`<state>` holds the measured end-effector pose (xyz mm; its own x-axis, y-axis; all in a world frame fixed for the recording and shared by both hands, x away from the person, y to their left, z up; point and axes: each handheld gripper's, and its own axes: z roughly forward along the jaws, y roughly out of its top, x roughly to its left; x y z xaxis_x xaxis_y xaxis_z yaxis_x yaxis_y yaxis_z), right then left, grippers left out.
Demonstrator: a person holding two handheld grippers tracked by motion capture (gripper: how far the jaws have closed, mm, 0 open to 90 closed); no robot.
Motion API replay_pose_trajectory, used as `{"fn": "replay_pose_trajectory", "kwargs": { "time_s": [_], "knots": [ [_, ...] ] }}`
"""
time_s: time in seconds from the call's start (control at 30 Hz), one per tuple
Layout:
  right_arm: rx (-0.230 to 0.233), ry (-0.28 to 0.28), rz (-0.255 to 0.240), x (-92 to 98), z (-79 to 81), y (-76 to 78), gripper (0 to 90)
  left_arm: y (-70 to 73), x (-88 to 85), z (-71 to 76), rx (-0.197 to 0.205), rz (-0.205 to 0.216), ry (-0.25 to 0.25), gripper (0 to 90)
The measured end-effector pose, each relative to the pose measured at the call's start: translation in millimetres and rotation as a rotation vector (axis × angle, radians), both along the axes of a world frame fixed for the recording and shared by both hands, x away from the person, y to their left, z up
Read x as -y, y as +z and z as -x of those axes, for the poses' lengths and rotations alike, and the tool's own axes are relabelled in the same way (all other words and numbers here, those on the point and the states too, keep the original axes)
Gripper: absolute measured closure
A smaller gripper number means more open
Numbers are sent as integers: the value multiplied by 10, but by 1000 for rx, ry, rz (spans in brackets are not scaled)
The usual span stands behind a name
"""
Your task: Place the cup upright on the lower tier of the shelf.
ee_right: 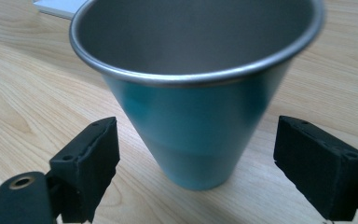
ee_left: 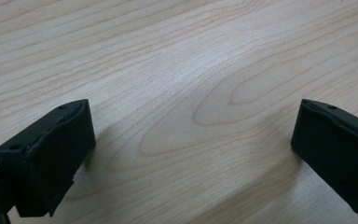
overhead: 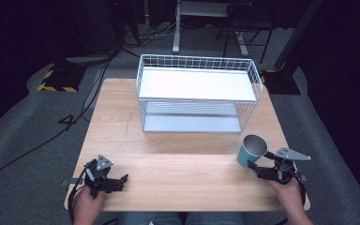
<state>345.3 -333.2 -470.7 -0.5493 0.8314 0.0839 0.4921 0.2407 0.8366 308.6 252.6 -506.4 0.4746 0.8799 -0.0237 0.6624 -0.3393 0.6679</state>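
A teal metal cup (overhead: 251, 150) with a bare steel inside stands upright on the wooden table (overhead: 168, 173), near its right edge. My right gripper (overhead: 258, 169) is open just beside it. In the right gripper view the cup (ee_right: 200, 126) stands between the two spread jaws, and neither pad touches it. My left gripper (overhead: 122, 180) rests low at the table's front left, held by a hand. Its jaws stand wide apart over bare wood, and the left gripper (ee_left: 191, 154) holds nothing.
A white wire basket rack (overhead: 199, 91) with a white top shelf and a lower shelf stands at the table's far middle. Cables, a desk frame and a chair lie on the grey floor beyond.
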Motion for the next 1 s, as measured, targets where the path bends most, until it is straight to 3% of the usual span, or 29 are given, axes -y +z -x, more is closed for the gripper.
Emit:
{"fn": "replay_pose_trajectory", "kwargs": {
  "time_s": [0.5,1.0],
  "knots": [
    [15,-15,-2,-164,-158,-71,150,0,0,0,0,0,0,0],
    [49,-12,26,-203,-149,-42,196,2,-2,-2,0,-3,-1,0]
  ]
}}
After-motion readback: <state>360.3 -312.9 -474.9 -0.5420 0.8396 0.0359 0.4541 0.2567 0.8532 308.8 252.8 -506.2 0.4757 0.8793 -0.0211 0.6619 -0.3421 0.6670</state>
